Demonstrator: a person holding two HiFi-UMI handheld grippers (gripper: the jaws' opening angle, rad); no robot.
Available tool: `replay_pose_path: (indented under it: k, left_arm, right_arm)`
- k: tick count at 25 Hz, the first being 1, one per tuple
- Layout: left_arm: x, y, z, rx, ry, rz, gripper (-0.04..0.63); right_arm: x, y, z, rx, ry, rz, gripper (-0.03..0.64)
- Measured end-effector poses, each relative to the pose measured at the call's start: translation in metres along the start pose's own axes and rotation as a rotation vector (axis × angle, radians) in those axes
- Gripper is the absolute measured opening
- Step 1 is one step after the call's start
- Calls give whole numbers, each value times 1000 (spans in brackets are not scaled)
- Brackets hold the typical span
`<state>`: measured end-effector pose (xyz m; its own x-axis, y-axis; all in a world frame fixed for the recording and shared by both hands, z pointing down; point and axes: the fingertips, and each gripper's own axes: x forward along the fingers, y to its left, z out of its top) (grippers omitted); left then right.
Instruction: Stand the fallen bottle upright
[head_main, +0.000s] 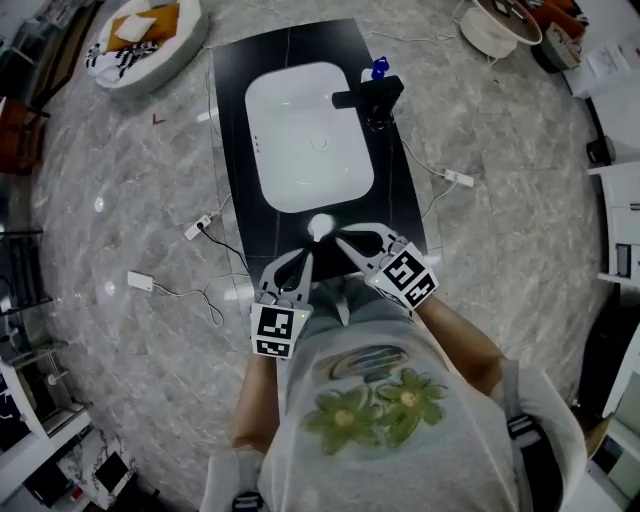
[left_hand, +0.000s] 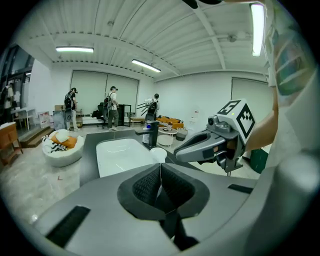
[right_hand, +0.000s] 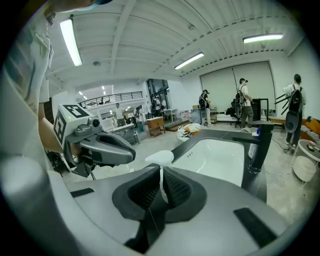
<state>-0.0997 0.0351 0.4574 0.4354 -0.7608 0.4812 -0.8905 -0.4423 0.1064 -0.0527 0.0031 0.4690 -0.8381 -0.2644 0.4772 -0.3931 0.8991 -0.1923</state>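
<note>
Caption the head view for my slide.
Left claw and right claw point at a white object at the black counter's edge, by the sink.

A black counter (head_main: 230, 120) stood on the grey marble floor (head_main: 120, 180), with a white basin (head_main: 305, 130) sunk into it and a black faucet (head_main: 368, 97) at the basin's side. Power strips (head_main: 196, 228) with trailing cables lay beside it. A round white basket (head_main: 170, 62), perhaps a pouf, held something orange. Three people (left_hand: 111, 107) stood far off.
</note>
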Motion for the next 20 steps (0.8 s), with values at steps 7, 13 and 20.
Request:
replay_pose_path:
  k: [7, 13, 20]
  left_arm:
    - [-1, -8, 5, -80, -29, -24, 18]
    - [-3, -3, 3, -80, -14, -34, 18]
    - [-2, 4, 3, -50, -6, -30, 18]
  right_arm:
    - [-12, 14, 8, 34, -26, 33, 43]
    - [-13, 16, 9, 57, -45, 21, 41]
    - [-13, 10, 11, 55, -49, -2, 41]
